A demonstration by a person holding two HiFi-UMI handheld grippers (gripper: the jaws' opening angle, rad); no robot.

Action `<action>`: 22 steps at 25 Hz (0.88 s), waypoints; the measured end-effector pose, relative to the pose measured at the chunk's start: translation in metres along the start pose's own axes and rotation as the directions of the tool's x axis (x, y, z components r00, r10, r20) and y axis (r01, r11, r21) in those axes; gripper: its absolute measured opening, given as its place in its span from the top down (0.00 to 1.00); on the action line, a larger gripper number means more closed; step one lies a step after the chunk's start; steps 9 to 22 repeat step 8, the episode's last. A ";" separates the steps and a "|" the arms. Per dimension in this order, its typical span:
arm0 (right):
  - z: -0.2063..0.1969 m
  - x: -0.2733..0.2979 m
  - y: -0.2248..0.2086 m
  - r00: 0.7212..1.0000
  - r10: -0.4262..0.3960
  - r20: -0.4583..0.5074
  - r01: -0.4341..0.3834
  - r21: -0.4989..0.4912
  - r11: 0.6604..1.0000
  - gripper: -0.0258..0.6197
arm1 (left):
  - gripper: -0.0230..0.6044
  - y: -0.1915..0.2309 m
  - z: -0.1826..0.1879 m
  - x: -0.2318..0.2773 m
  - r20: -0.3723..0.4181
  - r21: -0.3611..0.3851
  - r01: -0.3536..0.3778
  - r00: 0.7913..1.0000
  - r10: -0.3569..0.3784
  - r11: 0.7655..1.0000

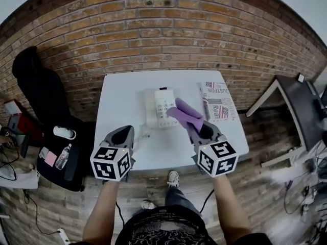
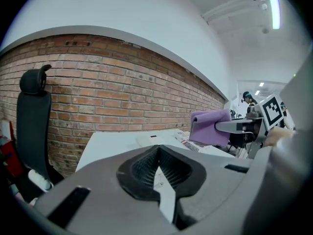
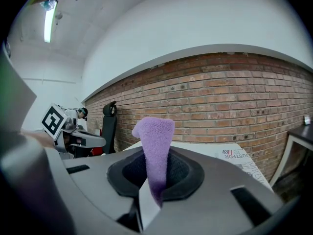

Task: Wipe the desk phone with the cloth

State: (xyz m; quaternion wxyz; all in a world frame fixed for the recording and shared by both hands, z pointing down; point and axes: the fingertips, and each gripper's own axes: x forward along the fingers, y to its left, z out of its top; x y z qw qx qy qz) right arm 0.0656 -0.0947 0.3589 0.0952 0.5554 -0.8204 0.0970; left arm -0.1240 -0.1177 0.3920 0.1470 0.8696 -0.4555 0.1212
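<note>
The left gripper (image 1: 125, 132) is held over the near edge of the white surface (image 1: 122, 93), its jaws closed on nothing. Ahead lies the phone (image 1: 161, 107), its long axis running from the near edge toward the wall (image 1: 153, 34). The cloth (image 1: 185, 114) is clamped in the right gripper (image 1: 198, 129), its long axis pointing forward and leftward, over the phone's right edge. A newspaper (image 1: 218, 102) lies rightmost.

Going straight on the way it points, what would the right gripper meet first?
Probably the desk phone, cloth leading: the right gripper aims at it, though its height above the phone is unclear.
</note>
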 end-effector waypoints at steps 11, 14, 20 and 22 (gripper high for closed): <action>0.003 -0.007 0.001 1.000 -0.008 0.002 0.008 -0.004 1.000 0.89 | 0.95 -0.008 0.002 0.000 0.004 0.001 0.018 1.000 -0.018 1.000; 0.003 -0.007 0.001 1.000 -0.008 0.002 0.008 -0.004 1.000 0.89 | 0.95 -0.008 0.002 0.000 0.004 0.001 0.018 1.000 -0.018 1.000; 0.003 -0.007 0.001 1.000 -0.008 0.002 0.008 -0.004 1.000 0.89 | 0.95 -0.008 0.002 0.000 0.004 0.001 0.018 1.000 -0.018 1.000; 0.003 -0.007 0.001 1.000 -0.008 0.002 0.008 -0.004 1.000 0.89 | 0.95 -0.008 0.002 0.000 0.004 0.001 0.018 1.000 -0.018 1.000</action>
